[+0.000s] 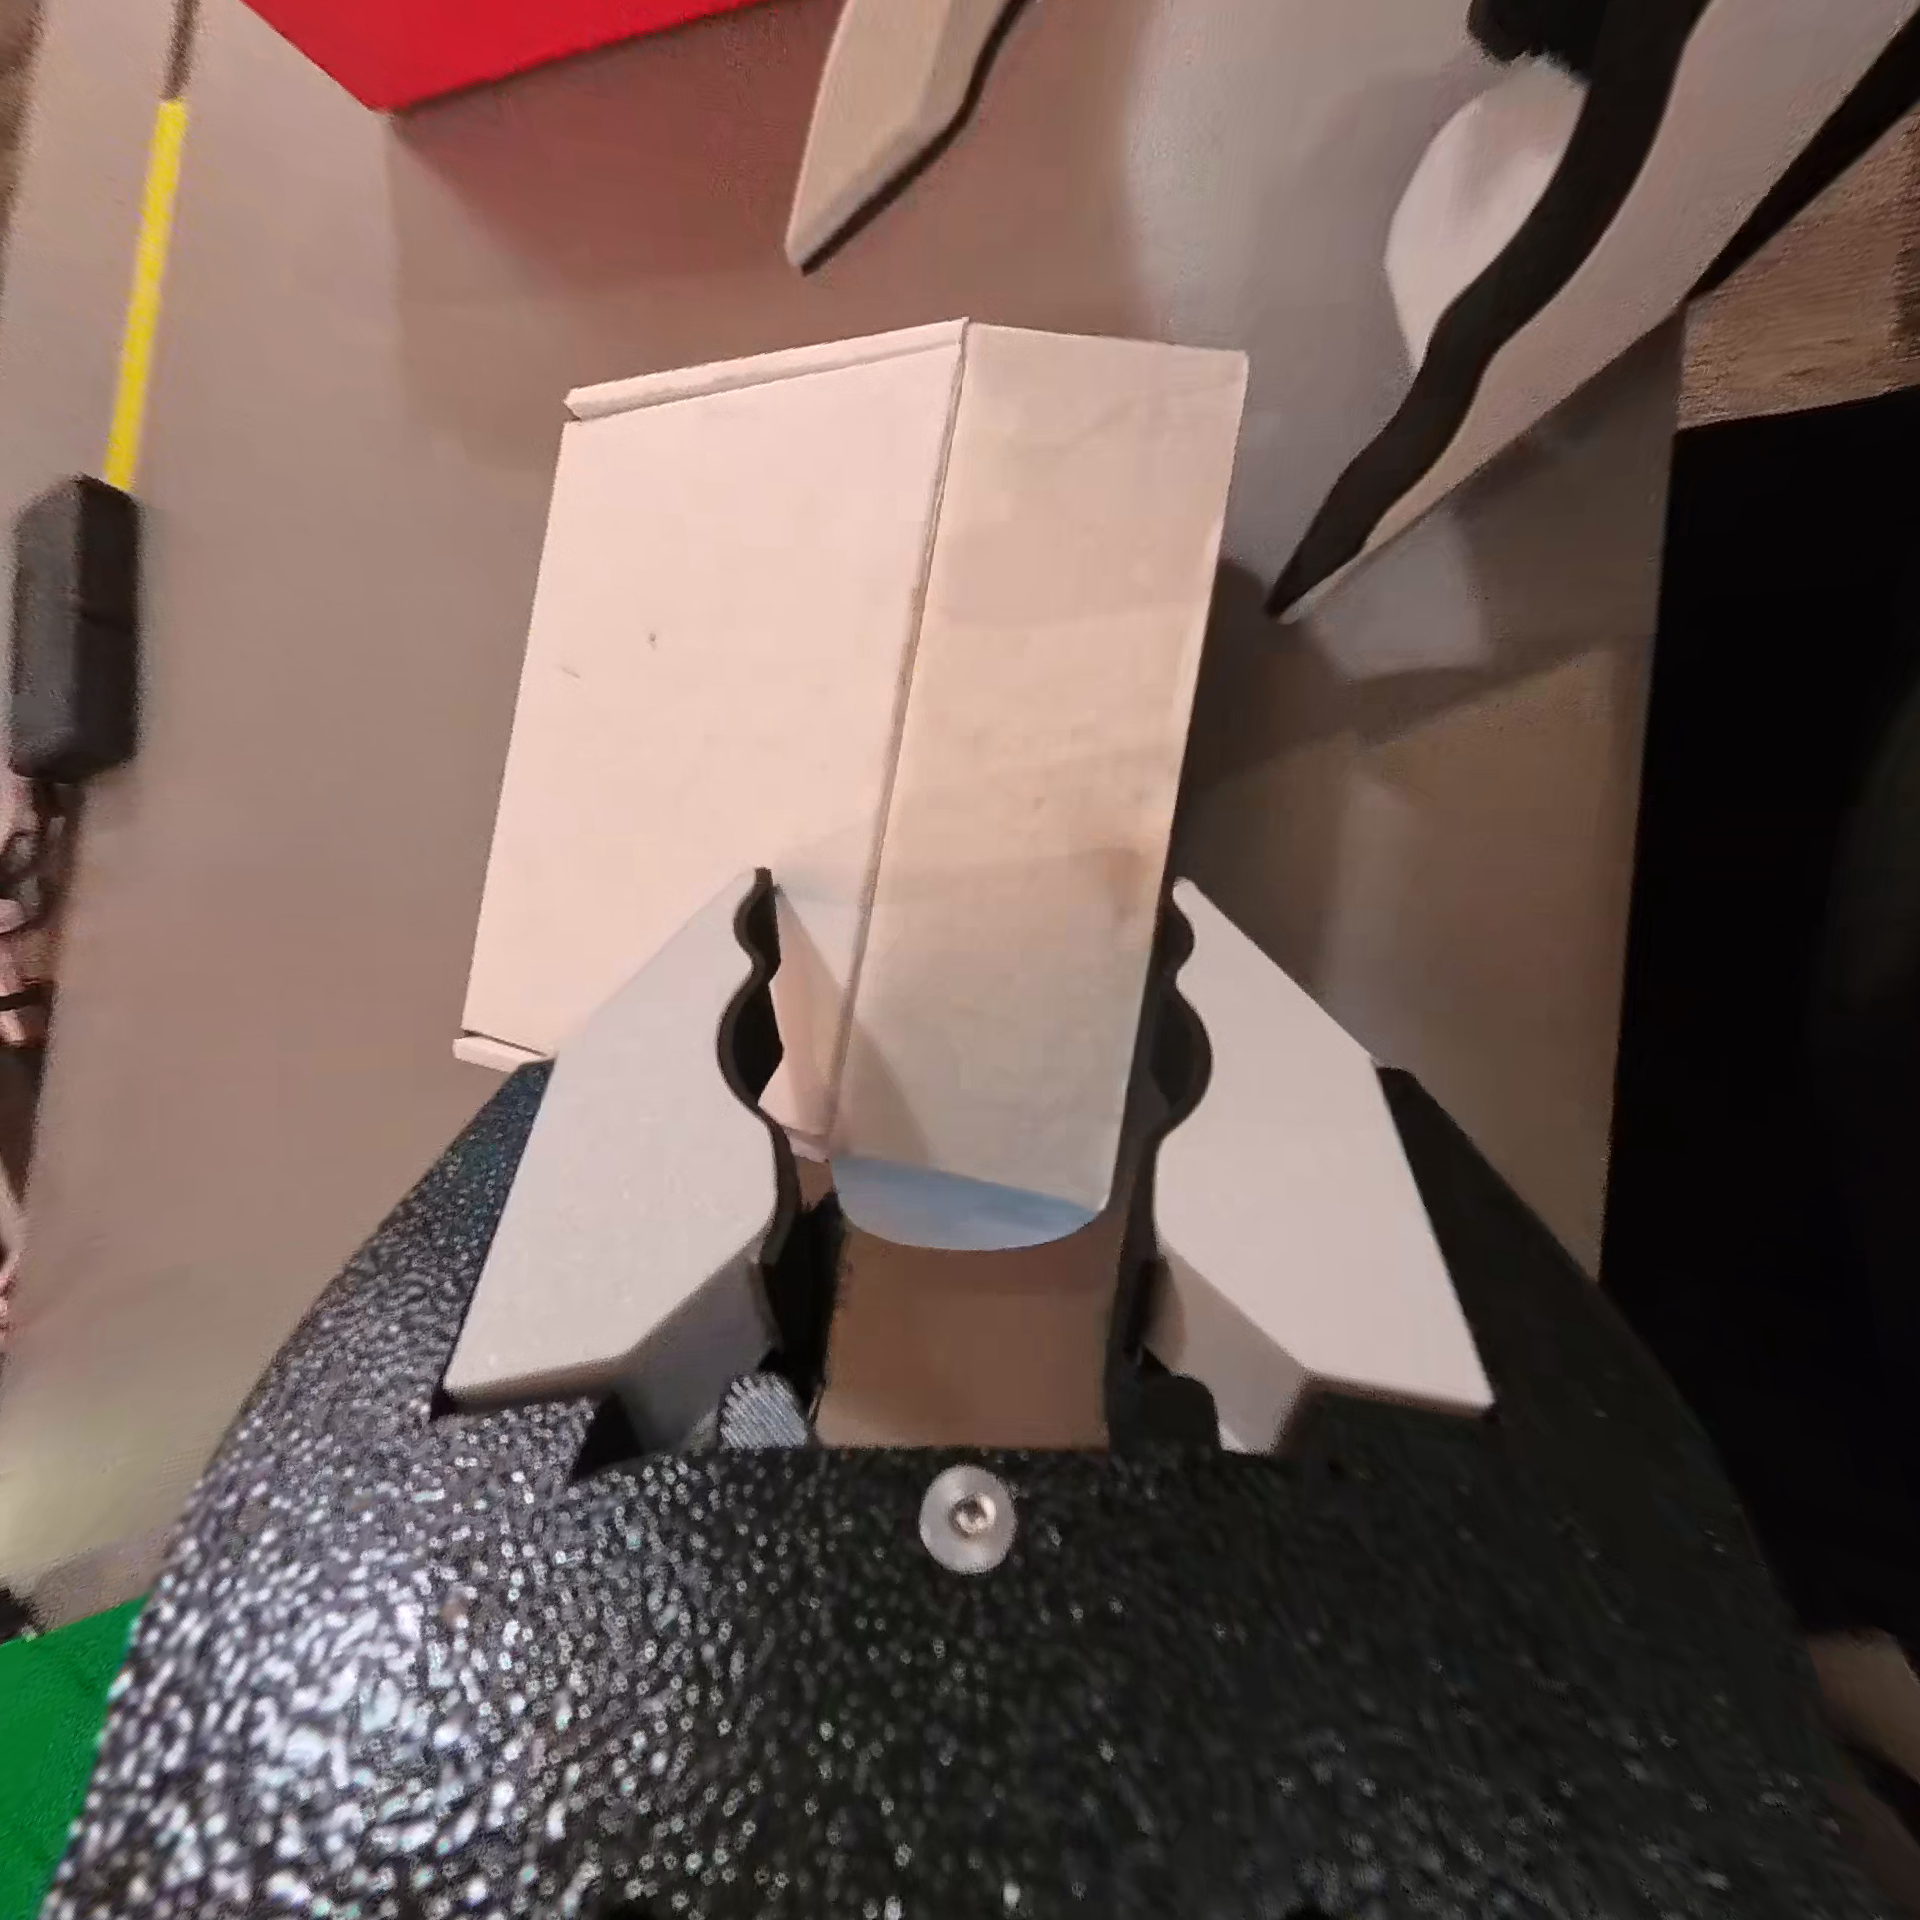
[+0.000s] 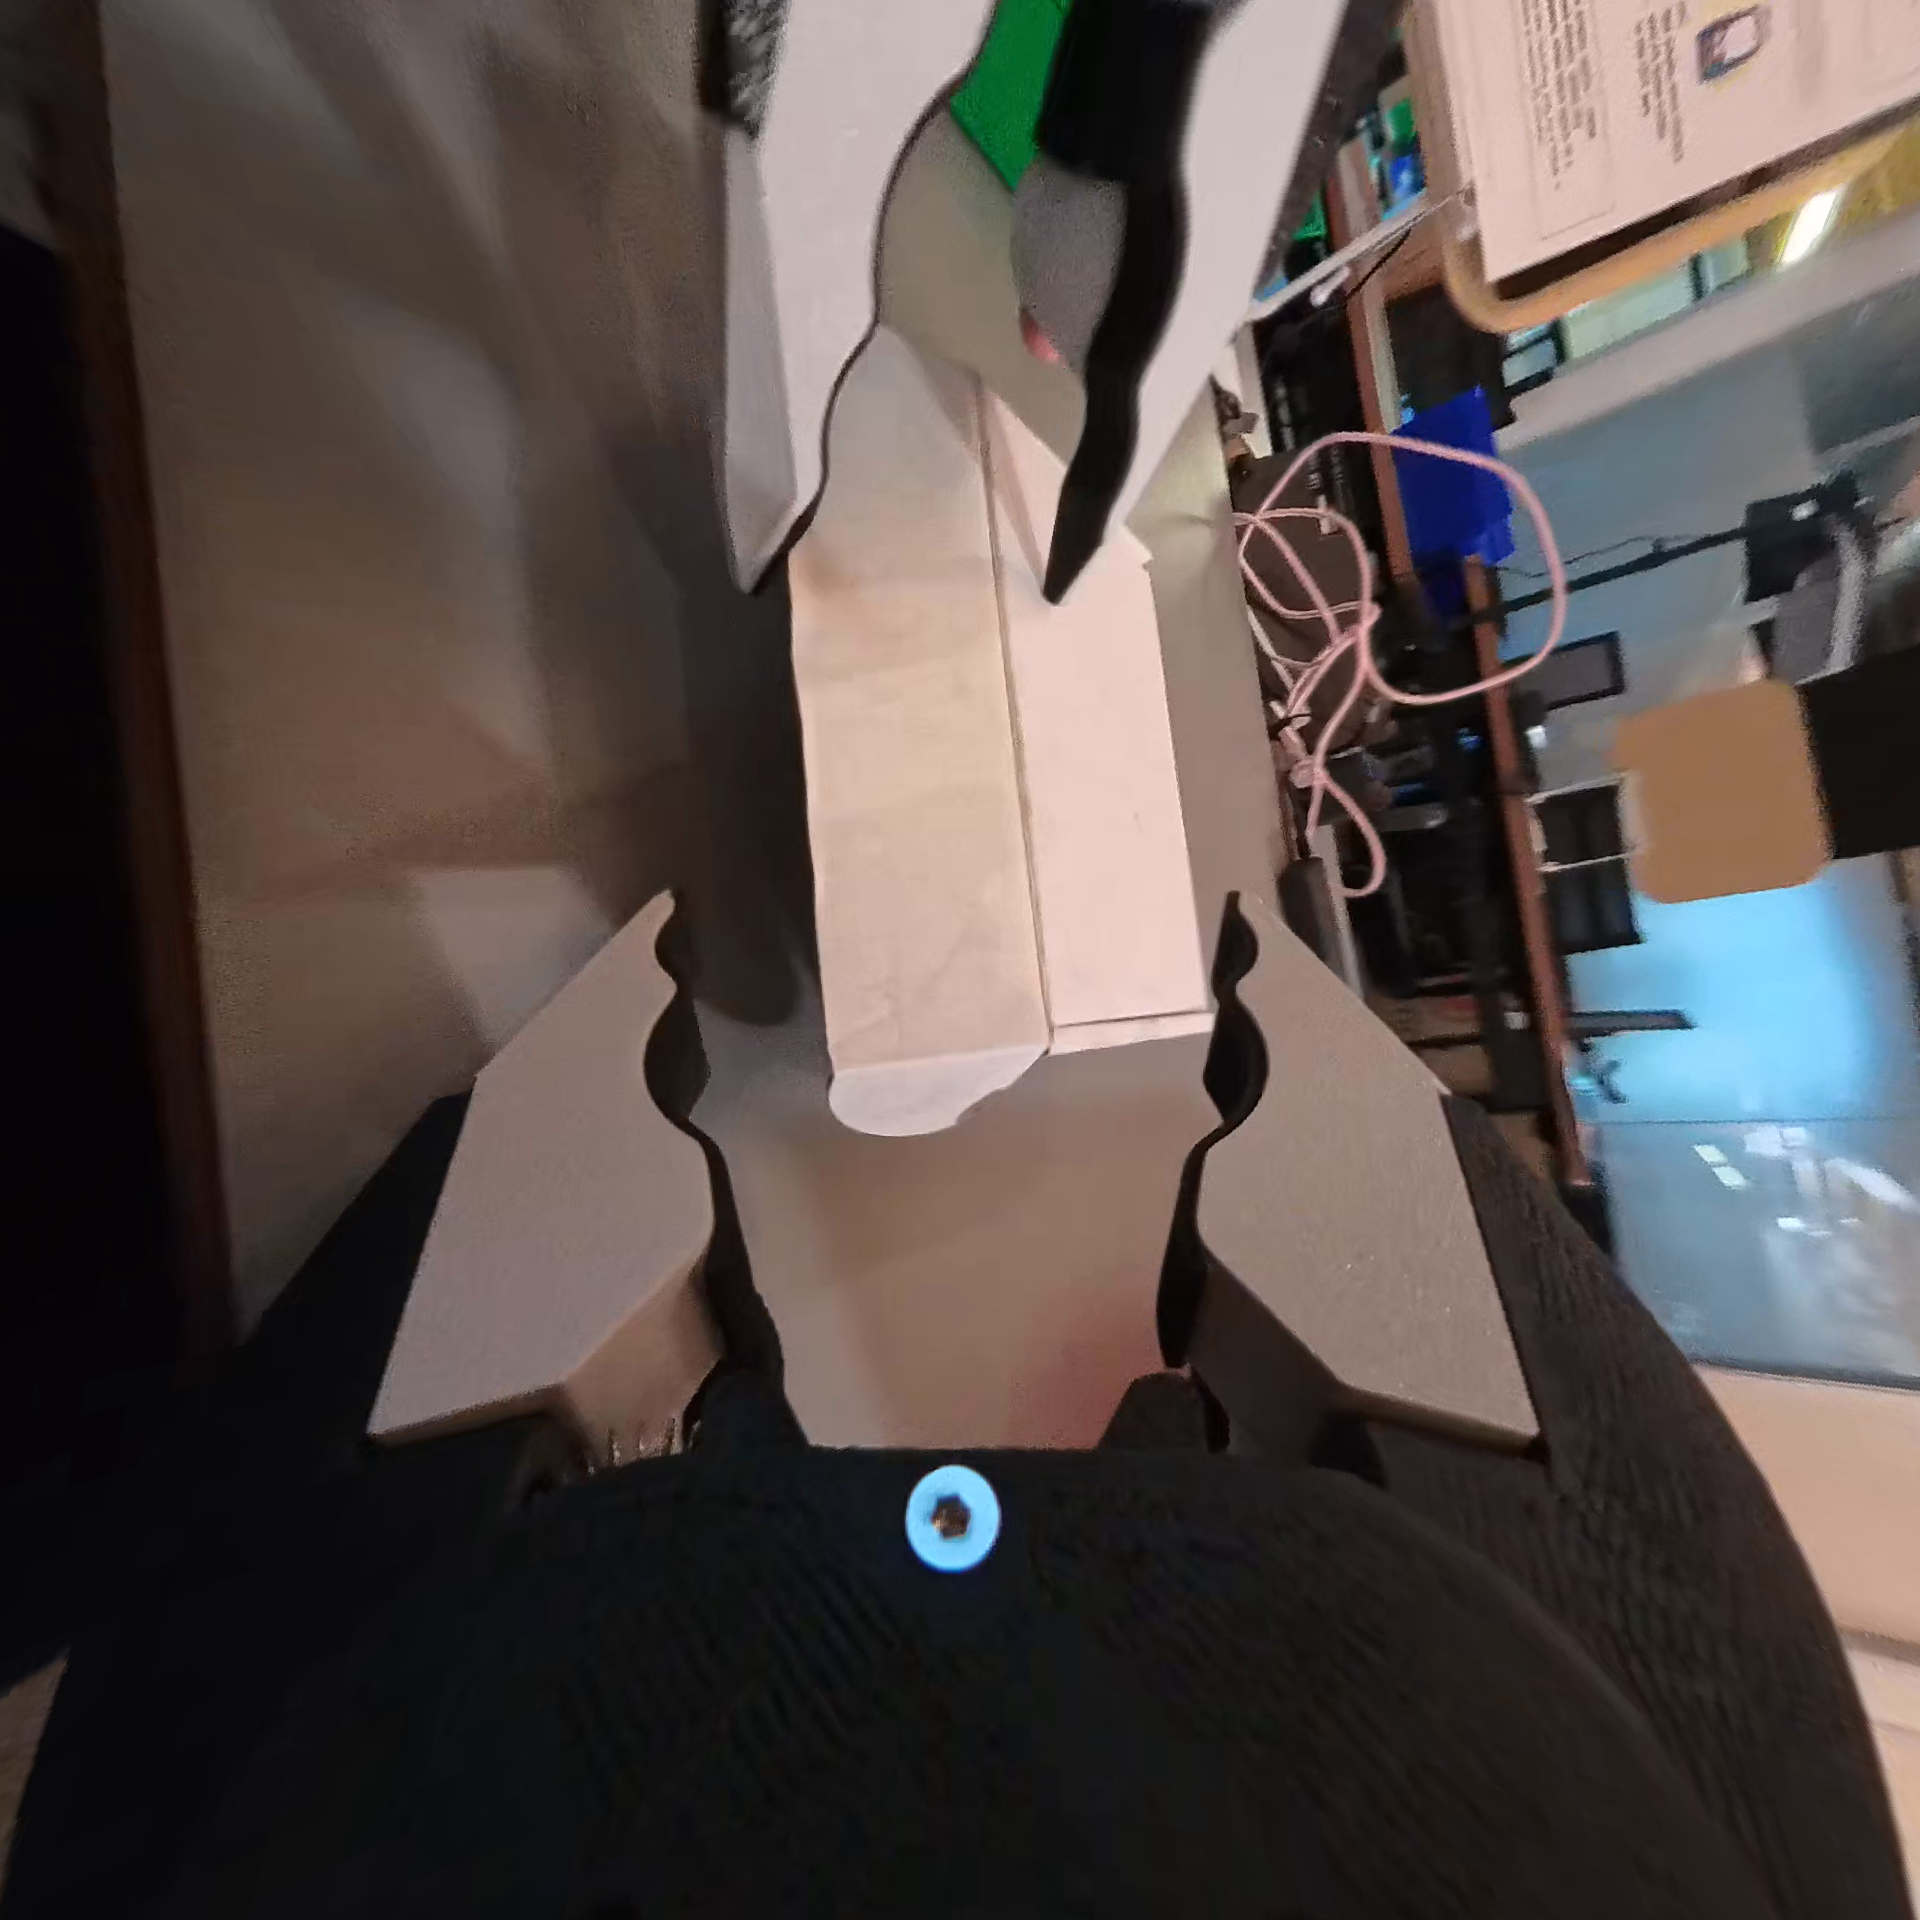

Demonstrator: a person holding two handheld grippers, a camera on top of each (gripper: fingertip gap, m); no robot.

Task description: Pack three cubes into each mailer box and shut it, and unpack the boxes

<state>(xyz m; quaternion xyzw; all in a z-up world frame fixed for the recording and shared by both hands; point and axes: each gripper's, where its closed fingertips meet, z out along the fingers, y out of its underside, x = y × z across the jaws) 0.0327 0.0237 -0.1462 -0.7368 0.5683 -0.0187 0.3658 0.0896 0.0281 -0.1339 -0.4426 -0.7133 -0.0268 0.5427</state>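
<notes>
On the beige bench (image 1: 312, 727), a cluttered shelf (image 2: 1455, 727) behind it, I see my left gripper (image 1: 971, 894) with jaws clenched on one end of the white mailer box (image 1: 790, 665). My right gripper (image 2: 951, 914) hangs released, jaws spread just off the box's far end.

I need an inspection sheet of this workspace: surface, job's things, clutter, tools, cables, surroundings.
Surface: beige table.
Job's things: closed white mailer box; red box at far edge; cubes not seen.
Clutter: black adapter.
Tools: left tool clamps the box's near end; right tool open, box end between its fingers, untouched.
Cables: yellow cable; pink cord.
Surroundings: shelves, posted paper.
</notes>
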